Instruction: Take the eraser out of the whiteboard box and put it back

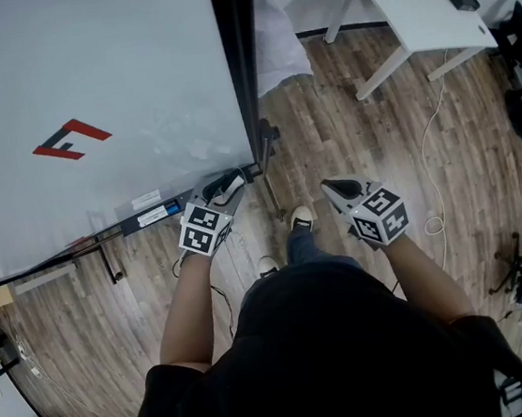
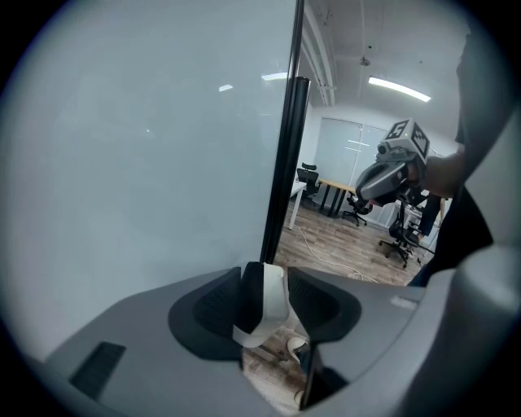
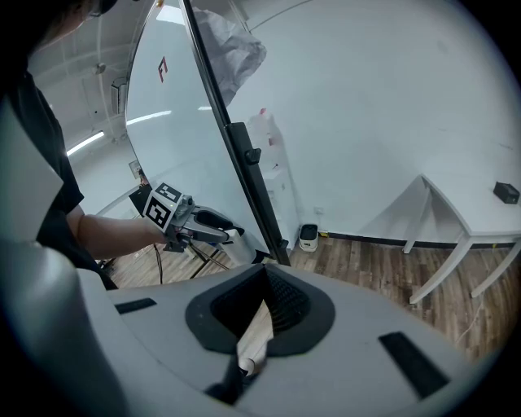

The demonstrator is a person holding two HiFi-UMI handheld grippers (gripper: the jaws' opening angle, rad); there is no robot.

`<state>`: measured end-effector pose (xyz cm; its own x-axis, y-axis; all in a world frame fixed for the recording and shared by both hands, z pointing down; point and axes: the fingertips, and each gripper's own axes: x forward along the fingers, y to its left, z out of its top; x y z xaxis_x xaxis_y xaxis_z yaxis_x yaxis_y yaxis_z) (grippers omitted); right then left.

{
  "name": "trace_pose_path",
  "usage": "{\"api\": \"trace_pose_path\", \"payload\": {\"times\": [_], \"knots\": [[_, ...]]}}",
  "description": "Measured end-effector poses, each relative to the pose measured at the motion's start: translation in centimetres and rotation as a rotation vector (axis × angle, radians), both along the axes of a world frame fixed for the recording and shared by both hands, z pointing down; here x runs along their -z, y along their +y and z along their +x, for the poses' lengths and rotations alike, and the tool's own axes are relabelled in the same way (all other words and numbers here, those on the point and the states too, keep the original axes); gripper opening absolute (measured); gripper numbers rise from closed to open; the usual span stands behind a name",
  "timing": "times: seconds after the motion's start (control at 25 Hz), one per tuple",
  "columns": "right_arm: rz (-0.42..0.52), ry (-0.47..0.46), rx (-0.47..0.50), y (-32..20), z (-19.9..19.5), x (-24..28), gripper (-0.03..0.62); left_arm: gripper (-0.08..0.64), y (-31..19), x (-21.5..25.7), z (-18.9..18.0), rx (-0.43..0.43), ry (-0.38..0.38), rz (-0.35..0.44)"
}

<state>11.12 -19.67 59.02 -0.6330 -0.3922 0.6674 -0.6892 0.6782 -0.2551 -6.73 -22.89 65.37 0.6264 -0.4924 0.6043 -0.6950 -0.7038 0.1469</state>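
Left hand-held gripper (image 1: 232, 184) down at the right end of the whiteboard box (image 1: 153, 213), jaws spread wide, eraser (image 2: 269, 297) standing tilted between them and seemingly no longer pinched. Probably the put-back stage, close to finished; cannot tell whether the eraser sits fully in the box. Right hand-held gripper (image 1: 336, 187) closed, empty, well off to the right. Left to do: draw the left one away.

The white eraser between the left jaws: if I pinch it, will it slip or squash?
Probably light: the white block eraser with a dark face fits between the left gripper's jaws. Its smooth white shell may slip; the dark face likely gives a little. Flat-sided, so unlikely to roll.
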Motion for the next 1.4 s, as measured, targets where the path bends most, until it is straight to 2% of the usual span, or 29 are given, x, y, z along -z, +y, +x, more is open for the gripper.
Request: {"api": "trace_pose_path", "payload": {"times": [1.4], "knots": [[0.005,-0.002,-0.008,0.7,0.7,0.1,-0.008,0.155,-0.1,-1.1,0.6,0.009,-0.009,-0.012]]}}
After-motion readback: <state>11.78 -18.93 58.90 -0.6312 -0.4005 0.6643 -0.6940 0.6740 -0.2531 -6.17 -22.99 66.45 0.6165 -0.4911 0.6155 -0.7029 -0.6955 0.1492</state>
